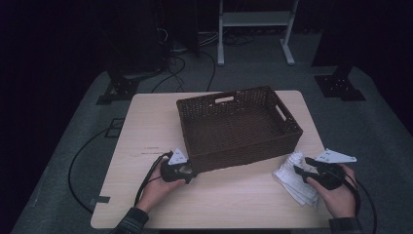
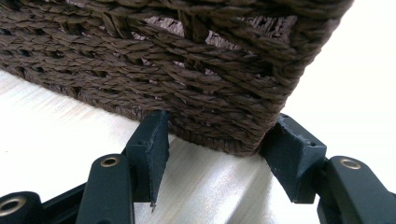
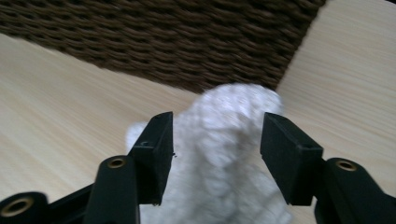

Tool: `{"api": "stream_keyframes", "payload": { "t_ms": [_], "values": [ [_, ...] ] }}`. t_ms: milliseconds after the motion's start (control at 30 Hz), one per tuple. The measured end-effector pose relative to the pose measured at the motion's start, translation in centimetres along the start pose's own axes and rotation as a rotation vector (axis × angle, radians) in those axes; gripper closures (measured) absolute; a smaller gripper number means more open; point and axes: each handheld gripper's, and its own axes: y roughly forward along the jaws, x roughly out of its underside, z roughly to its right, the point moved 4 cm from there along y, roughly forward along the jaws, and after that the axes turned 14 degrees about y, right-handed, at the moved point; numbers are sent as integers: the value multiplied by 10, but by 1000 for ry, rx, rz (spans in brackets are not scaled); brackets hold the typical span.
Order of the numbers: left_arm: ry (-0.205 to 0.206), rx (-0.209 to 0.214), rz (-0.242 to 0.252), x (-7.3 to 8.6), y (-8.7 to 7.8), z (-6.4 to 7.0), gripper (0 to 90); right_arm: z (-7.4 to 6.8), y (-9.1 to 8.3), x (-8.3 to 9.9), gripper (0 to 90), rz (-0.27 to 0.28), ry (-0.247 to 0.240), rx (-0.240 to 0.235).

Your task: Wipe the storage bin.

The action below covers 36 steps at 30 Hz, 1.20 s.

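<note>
High view, left tongs (image 1: 191, 171) spread at wicker basket (image 1: 238, 127) corner, right tongs (image 1: 300, 165) spread astride white towel (image 1: 296, 179)

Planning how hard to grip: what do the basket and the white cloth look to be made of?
The basket looks woven from twisted dark-brown cord, maybe paper rope or seagrass: matte, ridged braids show in the left gripper view. The white cloth looks like soft terry or knit, with a nubby, fuzzy surface; blur leaves it uncertain.

The basket (image 1: 238, 127) is blocking the middle of the table (image 1: 146, 126). Left of the basket, bare wood is lying open. A towel (image 1: 294, 178) is sitting by its right front corner.
</note>
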Motion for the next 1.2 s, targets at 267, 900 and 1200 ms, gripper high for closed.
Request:
{"api": "stream_keyframes", "payload": {
  "t_ms": [267,900,1200],
  "values": [
    [-13,1,-5,-1,0,0,403,-38,15,1,368,-33,-61,-98],
    [-14,3,10,-10,-34,8,714,-106,68,29,358,-177,-203,-222],
    [-54,48,78,-28,-59,8,900,-109,77,35,347,-209,-205,-229]
  ]
}}
